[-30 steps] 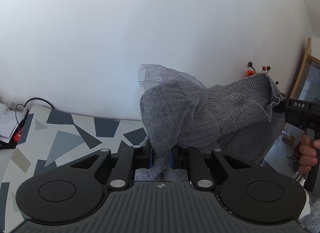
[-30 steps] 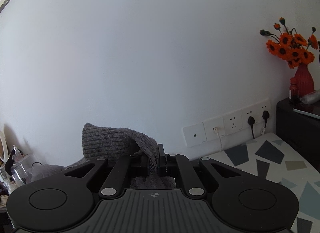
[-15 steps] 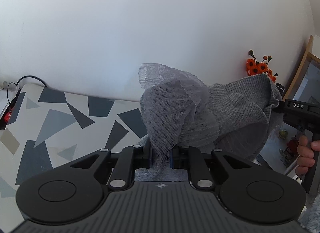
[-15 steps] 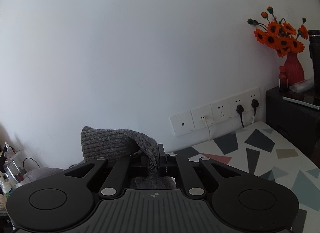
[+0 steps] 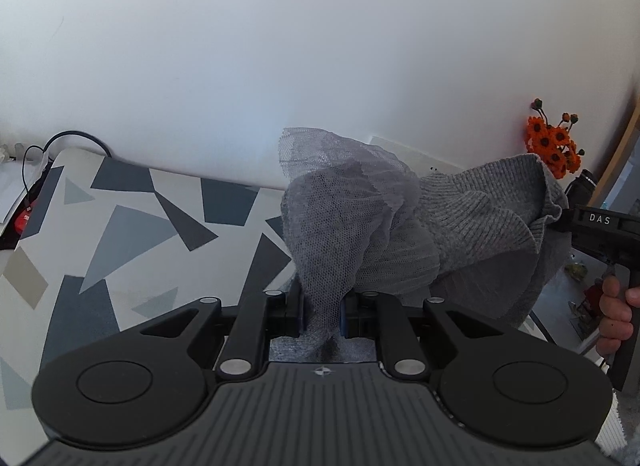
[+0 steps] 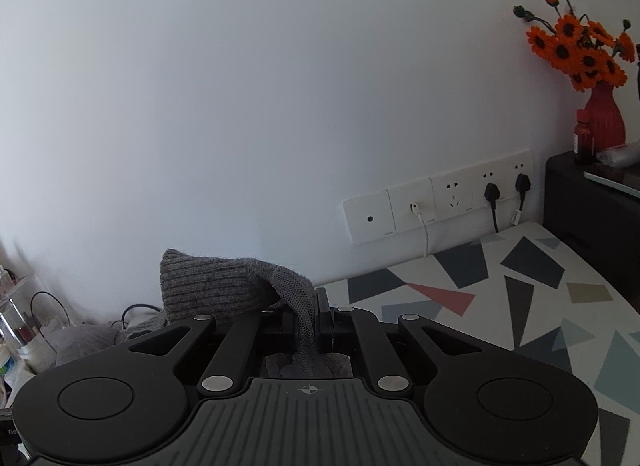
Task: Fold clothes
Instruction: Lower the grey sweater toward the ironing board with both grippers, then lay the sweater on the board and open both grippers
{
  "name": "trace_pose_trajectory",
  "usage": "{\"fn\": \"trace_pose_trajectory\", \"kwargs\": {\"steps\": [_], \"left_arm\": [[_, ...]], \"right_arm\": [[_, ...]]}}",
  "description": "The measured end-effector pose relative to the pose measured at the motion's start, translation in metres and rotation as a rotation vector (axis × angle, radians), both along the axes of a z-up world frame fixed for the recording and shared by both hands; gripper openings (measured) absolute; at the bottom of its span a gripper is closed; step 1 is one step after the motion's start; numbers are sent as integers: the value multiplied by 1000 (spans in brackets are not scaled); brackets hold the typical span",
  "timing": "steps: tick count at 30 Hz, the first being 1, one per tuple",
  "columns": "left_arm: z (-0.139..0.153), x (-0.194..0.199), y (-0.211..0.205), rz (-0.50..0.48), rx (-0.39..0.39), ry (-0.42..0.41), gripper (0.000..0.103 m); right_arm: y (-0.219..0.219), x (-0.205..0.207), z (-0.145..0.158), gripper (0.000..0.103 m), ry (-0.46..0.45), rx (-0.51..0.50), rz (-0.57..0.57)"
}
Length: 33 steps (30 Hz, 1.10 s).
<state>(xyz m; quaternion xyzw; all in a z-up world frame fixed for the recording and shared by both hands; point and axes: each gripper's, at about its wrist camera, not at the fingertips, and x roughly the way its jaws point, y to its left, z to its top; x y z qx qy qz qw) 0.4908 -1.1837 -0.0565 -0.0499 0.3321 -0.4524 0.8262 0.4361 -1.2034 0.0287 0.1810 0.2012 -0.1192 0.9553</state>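
A grey garment of ribbed knit and sheer mesh point(image 5: 400, 221) hangs in the air between both grippers. My left gripper point(image 5: 322, 312) is shut on a bunch of its mesh, which billows up above the jaws. At the right of the left wrist view, the right gripper point(image 5: 560, 221) pinches the knit edge, and a hand point(image 5: 614, 316) holds its handle. In the right wrist view my right gripper point(image 6: 309, 320) is shut on the garment point(image 6: 224, 286), whose ribbed part stands to the left of the jaws.
A surface with grey, blue and red geometric shapes point(image 5: 132, 234) lies below against a white wall. Wall sockets with plugs point(image 6: 440, 201), a black cabinet point(image 6: 592, 193) and a red vase of orange flowers point(image 6: 604, 117) stand at the right. Cables and clutter point(image 6: 24, 330) sit at the left.
Both views have tilted down a little, so more of the patterned surface shows. Both grippers keep their hold on the garment, which hangs much as before.
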Motion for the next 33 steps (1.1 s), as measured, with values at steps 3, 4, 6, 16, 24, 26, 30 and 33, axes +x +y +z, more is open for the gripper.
{"fn": "trace_pose_trajectory", "kwargs": {"steps": [3,4,6,16,24,26,30,33], "left_arm": [[2,28,-27,24,-12,-42,16],[3,41,-36,36,-11,-59,18],[-2,65,-55,51,23,-77,23],[-48,96,-72,58,333,-112,65],[-82,71,-17,-30,397,97,68],[-87,61,-12,-38,401,126,69],[-96,46,-9,-22,410,157,70],[-104,35,-8,-10,417,181,61]], "right_arm": [[-8,29,-3,6,8,-34,-8],[-14,41,-4,6,5,-43,-15],[-28,68,-9,6,3,-41,-48],[-89,169,-106,28,248,-132,-151],[-90,103,-135,66,326,-51,-114],[-91,81,-138,67,338,-23,-105],[-91,38,-146,71,366,30,-87],[-75,7,-158,73,426,47,-72]]}}
